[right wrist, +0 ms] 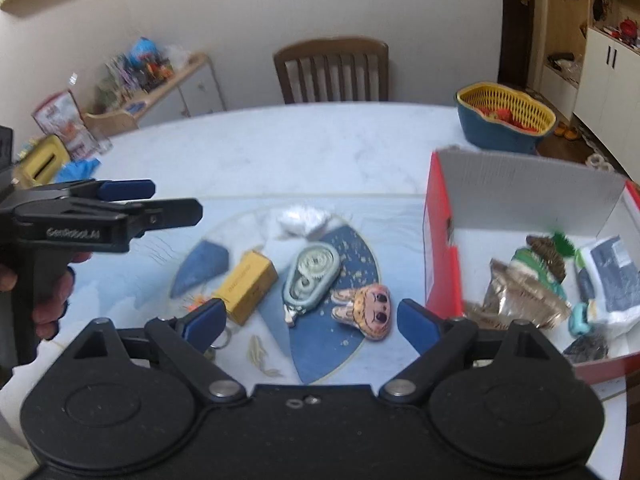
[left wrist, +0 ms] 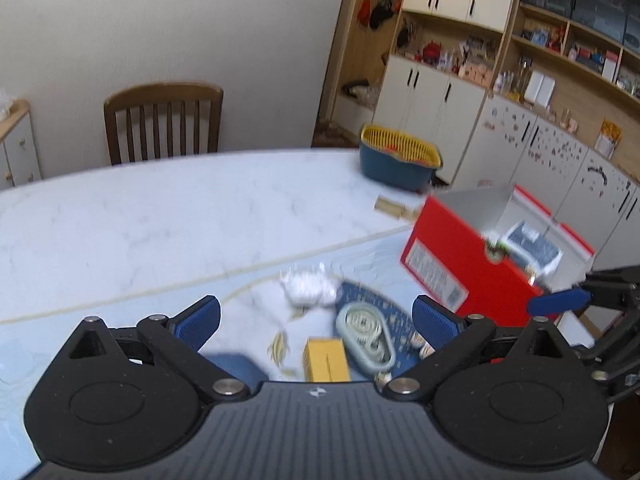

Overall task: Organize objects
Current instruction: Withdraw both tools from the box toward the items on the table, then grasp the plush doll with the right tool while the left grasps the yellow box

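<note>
Loose items lie on a blue placemat: a yellow box, a pale green correction tape, a doll-face charm, a white crumpled wad and a blue wedge. A red box at the right holds several items. My left gripper is open and empty above the mat; it also shows in the right wrist view. My right gripper is open and empty, its tip showing in the left wrist view.
A blue basket with a yellow liner stands at the table's far right. A wooden chair is behind the marble table. A yellow tissue box sits at the far left. Cabinets line the right wall.
</note>
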The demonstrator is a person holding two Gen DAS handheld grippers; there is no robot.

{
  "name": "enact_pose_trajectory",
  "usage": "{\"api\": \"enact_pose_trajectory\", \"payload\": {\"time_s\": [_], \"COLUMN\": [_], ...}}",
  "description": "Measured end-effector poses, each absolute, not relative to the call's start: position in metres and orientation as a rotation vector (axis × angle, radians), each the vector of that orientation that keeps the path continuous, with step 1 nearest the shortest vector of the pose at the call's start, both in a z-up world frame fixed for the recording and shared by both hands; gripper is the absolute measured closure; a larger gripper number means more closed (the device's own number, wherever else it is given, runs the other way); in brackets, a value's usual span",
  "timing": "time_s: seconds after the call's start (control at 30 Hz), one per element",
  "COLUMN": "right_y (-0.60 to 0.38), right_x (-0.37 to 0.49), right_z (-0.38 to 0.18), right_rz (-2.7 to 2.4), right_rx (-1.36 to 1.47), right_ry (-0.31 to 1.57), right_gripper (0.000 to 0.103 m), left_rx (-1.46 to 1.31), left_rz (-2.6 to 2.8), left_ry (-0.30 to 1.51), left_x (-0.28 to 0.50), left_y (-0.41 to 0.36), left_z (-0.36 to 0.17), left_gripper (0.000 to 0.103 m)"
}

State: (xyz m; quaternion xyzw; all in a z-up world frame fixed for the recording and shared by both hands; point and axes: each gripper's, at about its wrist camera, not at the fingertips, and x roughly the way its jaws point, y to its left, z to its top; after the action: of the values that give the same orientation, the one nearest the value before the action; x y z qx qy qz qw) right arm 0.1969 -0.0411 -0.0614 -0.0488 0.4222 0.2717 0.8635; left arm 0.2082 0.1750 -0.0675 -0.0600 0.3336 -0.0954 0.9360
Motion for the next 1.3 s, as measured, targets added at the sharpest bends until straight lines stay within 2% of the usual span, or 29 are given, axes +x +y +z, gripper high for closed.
{"api": "enact_pose_trajectory", "payload": {"time_s": [0.2,0.3,0.43,0.53,0.67,0.77,1.07,1.3], "right_y": [-0.017,-0.011,-0.003,0.001,0.005,0.01,0.004,0.003], "right_x": [0.198,0.197,0.202,0.205,0.209,0.213,0.228,0.234], "right_z": [-0.093,-0.103,-0.113,-0.119,-0.126,-0.134,-0.148,-0.152], "right_rz": [0.468,0.424,0.414,0.379,0.284,0.246,0.17,0.181], "right_rx": [-0.204,-0.228,-0.239,-0.247,-0.212,-0.221,-0.179,-0.152], "right_ry": [0.901,0.866,0.868,0.857,0.843,0.846,0.881,0.898], "right_gripper": [0.022,0.023,0.032,0.038,0.041,0.046,0.049,0.051], "left_rx": [-0.124,-0.12,-0.129,-0.134,-0.143,-0.131,-0.074,-0.04], "left_rz": [-0.216,-0.211,-0.209,-0.209,-0.212,-0.229,-0.256,-0.247], "left_ry": [0.748,0.779,0.799,0.818,0.847,0.851,0.876,0.883], "left_x": [0.216,0.222,0.229,0.235,0.243,0.243,0.244,0.243], "left_y": [0.166,0.161,0.161,0.161,0.16,0.158,0.151,0.147], "left_z": [-0.095,-0.106,-0.116,-0.122,-0.129,-0.133,-0.143,-0.148], "left_gripper": [0.0,0.001,0.002,0.007,0.021,0.03,0.036,0.052]}}
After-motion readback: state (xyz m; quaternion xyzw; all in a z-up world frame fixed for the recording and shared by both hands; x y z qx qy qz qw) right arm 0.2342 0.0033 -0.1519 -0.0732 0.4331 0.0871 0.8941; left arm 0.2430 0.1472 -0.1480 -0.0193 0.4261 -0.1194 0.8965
